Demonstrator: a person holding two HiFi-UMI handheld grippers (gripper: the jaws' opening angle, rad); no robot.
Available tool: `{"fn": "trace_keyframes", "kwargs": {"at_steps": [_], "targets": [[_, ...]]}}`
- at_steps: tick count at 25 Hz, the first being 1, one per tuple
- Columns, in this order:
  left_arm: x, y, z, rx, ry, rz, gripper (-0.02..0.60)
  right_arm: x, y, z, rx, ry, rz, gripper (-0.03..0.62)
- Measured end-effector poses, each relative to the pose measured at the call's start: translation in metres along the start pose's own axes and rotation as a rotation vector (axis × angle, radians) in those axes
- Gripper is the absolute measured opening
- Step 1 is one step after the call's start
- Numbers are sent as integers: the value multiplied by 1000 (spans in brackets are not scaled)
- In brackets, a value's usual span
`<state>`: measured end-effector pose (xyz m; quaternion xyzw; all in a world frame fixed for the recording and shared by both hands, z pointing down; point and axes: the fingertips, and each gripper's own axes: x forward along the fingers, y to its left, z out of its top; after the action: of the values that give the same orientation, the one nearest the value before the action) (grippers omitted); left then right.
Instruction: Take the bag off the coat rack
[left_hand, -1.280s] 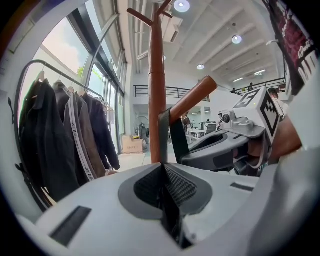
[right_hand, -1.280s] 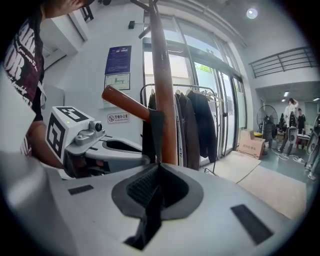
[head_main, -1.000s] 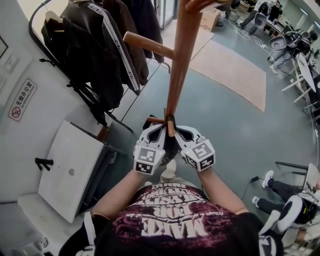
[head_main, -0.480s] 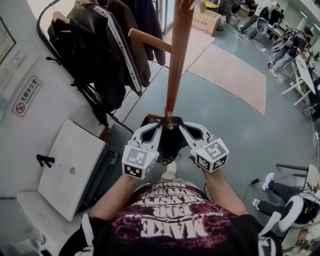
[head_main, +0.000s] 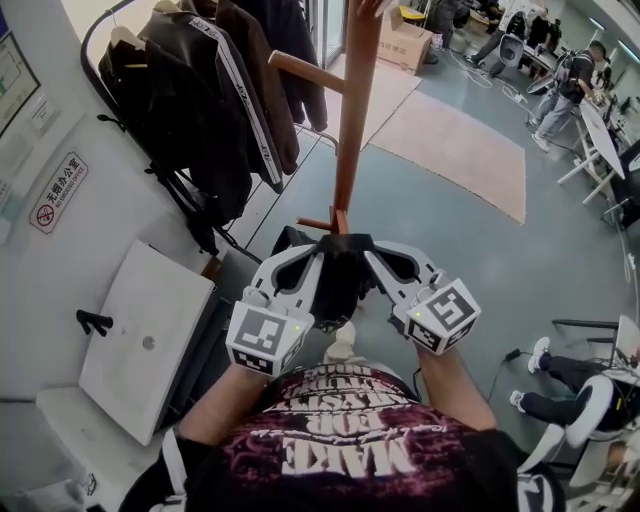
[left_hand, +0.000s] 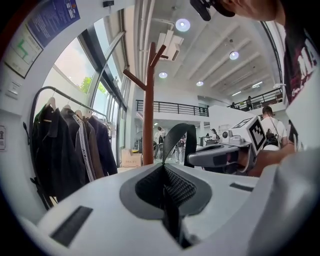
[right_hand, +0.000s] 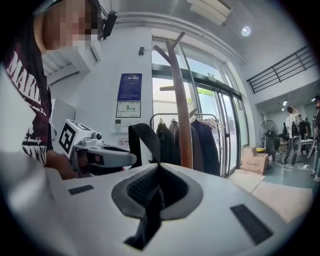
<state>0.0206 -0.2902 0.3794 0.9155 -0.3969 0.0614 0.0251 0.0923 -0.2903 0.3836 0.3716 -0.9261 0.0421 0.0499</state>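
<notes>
A black bag (head_main: 340, 278) hangs between my two grippers, just in front of the wooden coat rack (head_main: 355, 110) and below its low peg (head_main: 316, 224). My left gripper (head_main: 318, 254) is shut on the bag's black strap (left_hand: 176, 140), which arcs up from its jaws. My right gripper (head_main: 368, 252) is shut on the same strap (right_hand: 142, 141). In the left gripper view the coat rack (left_hand: 148, 105) stands beyond the strap, apart from it. In the right gripper view the coat rack (right_hand: 182, 115) rises just behind the jaws. The bag's lower part is hidden by the grippers.
A clothes rail with several dark jackets (head_main: 205, 110) stands to the left of the pole. A white table (head_main: 145, 340) is at the lower left by the wall. A beige rug (head_main: 465, 150) lies beyond. People sit at the right (head_main: 565, 395).
Both grippers have drawn back toward the person and spread apart, bringing the bag with them. The strap that sat at the low peg now hangs short of it.
</notes>
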Motion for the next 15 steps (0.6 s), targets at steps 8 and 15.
{"fn": "trace_keyframes", "kwargs": {"at_steps": [8, 15], "targets": [[-40, -8, 24, 24, -42, -37, 8, -12, 40, 24, -26, -32, -3, 9], [-75, -19, 29, 83, -57, -66, 8, -22, 76, 33, -52, -32, -13, 9]]}}
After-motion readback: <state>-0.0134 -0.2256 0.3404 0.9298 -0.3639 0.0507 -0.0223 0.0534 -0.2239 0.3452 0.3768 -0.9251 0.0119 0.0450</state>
